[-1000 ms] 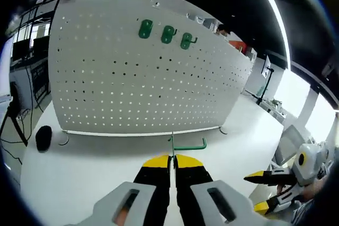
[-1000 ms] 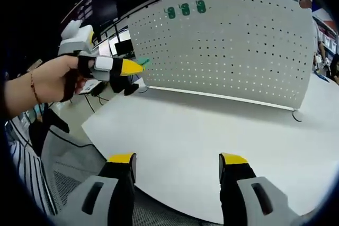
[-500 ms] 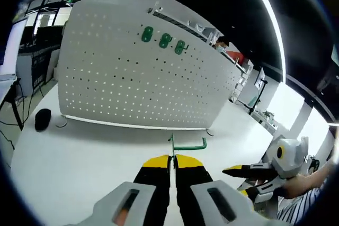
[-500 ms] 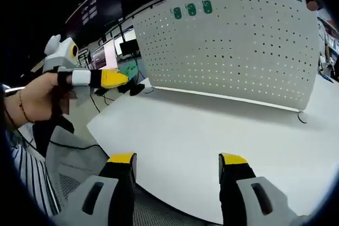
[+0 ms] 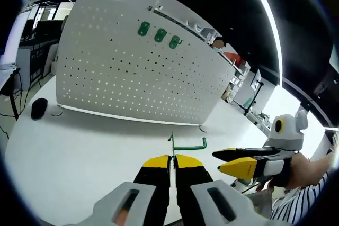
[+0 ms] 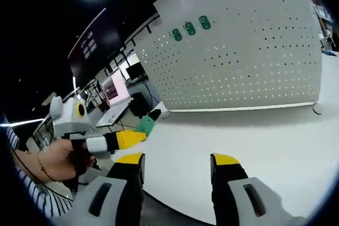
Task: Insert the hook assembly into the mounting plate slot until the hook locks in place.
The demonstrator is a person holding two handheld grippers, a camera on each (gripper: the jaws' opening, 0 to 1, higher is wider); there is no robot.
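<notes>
Green metal is the nearest thing to me: the hook assembly [image 5: 186, 145] sits pinched between the closed yellow tips of my left gripper [image 5: 172, 158], its stem standing up out of the seam and its arm running off sideways, so the end that goes into the board points ahead of me and I can watch it all the way in. From the right gripper view the same piece shows as a green flat plate [image 6: 144, 125] at the nose of that left gripper, held above the edge of the white table [image 5: 79, 141] and well short of the board. My right gripper [image 6: 177, 160] holds nothing, its jaws standing apart over the table edge; I judge I keep it free and low so it does not block the board. In the left gripper view it [image 5: 229, 160] comes in from the right with its tips only narrowly parted. Beyond the bare tabletop stands the mounting plate [image 5: 132, 78], a white perforated panel upright along the far side, facing me so its holes are open to a straight push. Near its top edge three green hooks [image 5: 159, 32] already hang in a row, which suggests to me that mine belongs beside them. Nothing is seated yet; I still have the whole table to cross.
</notes>
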